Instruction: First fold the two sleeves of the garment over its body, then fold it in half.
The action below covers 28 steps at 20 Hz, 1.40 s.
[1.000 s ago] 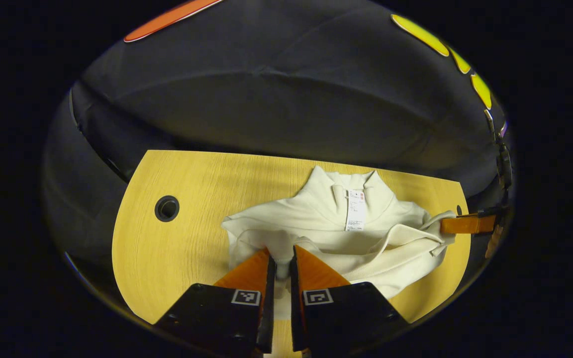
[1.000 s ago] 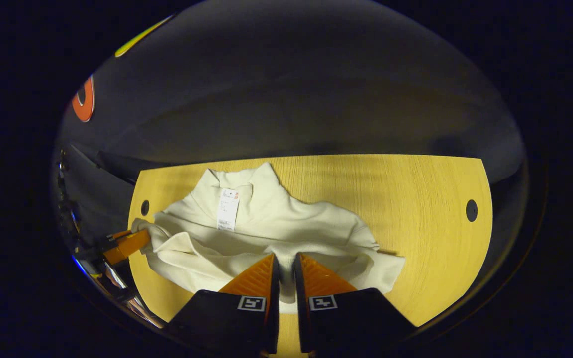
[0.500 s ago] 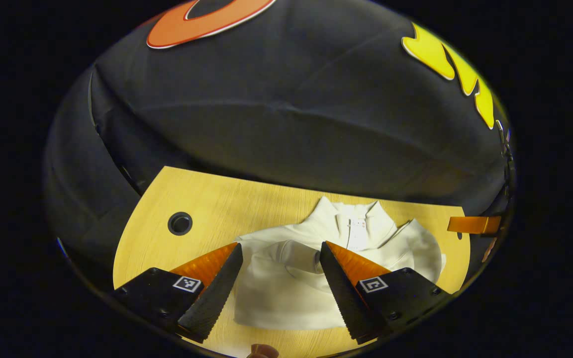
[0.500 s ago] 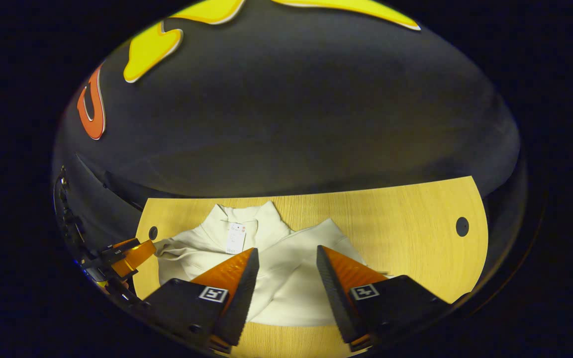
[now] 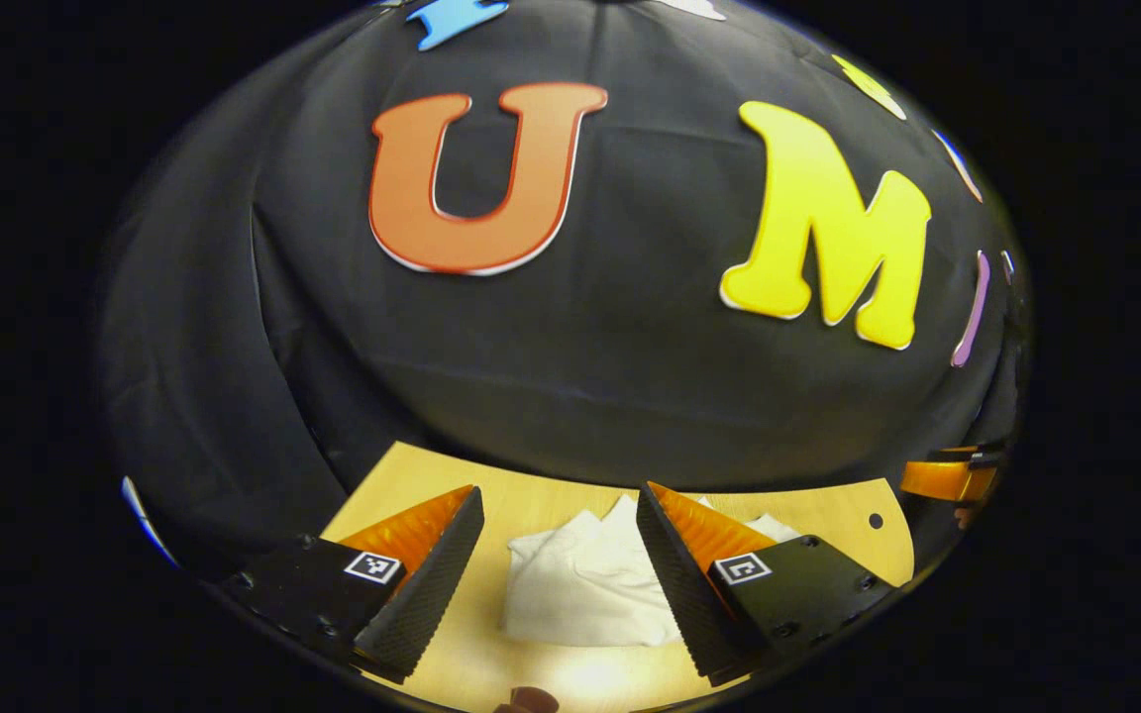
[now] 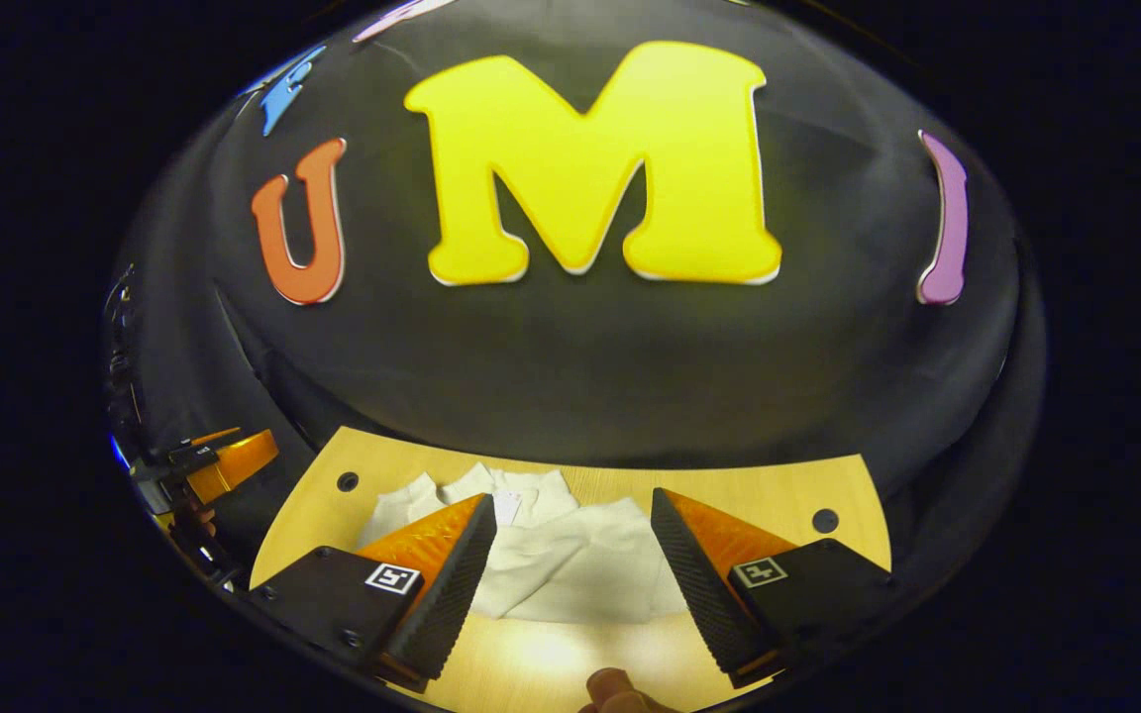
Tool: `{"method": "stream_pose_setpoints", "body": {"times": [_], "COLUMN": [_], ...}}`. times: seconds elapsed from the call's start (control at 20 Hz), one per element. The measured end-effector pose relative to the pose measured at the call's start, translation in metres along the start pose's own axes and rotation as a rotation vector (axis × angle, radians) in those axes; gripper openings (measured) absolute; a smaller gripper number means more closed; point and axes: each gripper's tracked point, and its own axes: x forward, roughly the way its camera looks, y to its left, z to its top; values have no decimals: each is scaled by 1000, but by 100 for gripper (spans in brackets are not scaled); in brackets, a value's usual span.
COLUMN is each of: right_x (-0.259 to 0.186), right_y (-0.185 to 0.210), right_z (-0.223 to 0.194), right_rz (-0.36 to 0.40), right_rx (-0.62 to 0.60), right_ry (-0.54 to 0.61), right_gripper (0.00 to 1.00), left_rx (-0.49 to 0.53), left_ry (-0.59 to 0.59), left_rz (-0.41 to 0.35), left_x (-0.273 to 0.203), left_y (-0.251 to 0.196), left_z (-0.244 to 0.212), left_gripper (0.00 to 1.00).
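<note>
A cream garment [image 5: 585,584] lies folded into a compact bundle on the wooden table [image 5: 818,515], its collar at the far side. In the left gripper view my left gripper [image 5: 556,515] hangs open above and in front of it, holding nothing. The same cream garment [image 6: 570,564] appears in the right gripper view, collar and tag toward the back, with my right gripper [image 6: 570,515] open above it, nothing between its fingers. The right gripper [image 5: 947,478] shows at the right edge of the left gripper view. The left gripper [image 6: 219,460] shows at the left edge of the right gripper view.
The table [image 6: 759,495] has a small round hole [image 6: 825,520] near its right end and another hole [image 6: 347,482] near its left end. A fingertip [image 6: 610,688] pokes in at the bottom edge. The black cloth wall rises right behind the table.
One second ago both grippers were shut on the garment's near edge. They let go, opened, and have lifted and drawn back; the garment now lies folded, smaller and lower in both views.
</note>
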Motion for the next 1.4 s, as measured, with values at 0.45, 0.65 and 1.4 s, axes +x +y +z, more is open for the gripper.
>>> {"method": "stream_pose_setpoints", "body": {"times": [0.45, 0.65, 1.4], "right_x": [-190, -228, -282], "right_y": [14, 18, 54], "right_z": [48, 13, -92], "right_rz": [-25, -25, -30], "right_rx": [-40, -78, -35], "right_ry": [-338, -393, -446], "right_gripper": [98, 93, 96], "left_rx": [51, 64, 71], "left_ry": [-267, -306, -344], "left_rz": [-21, -24, -55], "left_x": [-174, -235, -301], "left_y": [-38, -43, -64], "left_z": [55, 43, -29], "left_gripper": [98, 100, 100]}}
